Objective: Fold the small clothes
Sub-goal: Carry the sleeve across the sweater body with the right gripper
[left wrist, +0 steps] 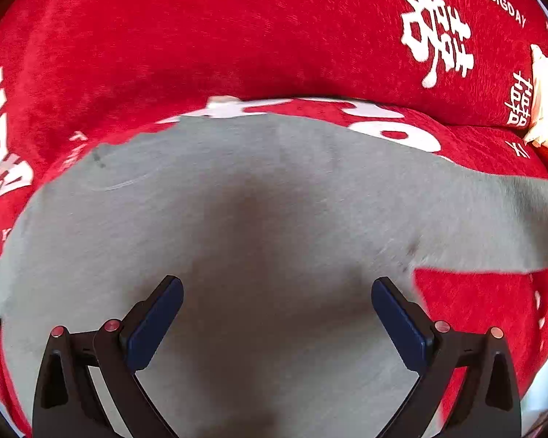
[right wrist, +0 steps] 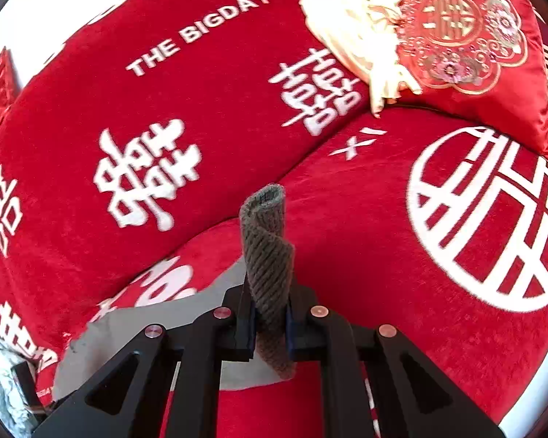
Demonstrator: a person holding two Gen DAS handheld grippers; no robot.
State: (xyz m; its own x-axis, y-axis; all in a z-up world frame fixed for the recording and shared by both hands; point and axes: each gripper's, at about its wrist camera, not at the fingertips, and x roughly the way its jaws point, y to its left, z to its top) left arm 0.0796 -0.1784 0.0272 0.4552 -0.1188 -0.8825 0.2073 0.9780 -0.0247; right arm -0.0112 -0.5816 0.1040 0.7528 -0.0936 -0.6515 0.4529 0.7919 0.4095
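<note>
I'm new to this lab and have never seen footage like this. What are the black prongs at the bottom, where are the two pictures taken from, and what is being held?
The black prongs are two-finger grippers that a person holds, one in each hand. Each carries a fisheye camera looking forward along its fingers, which is why the pictures bulge. One picture is from the left gripper: it is open and empty, above a grey garment spread on a red sofa cover printed with white characters. The other is from the right gripper: it is shut on a ribbed grey cuff, which curls up between its fingers. A red embroidered cushion and a cream cloth lie further back.
</note>
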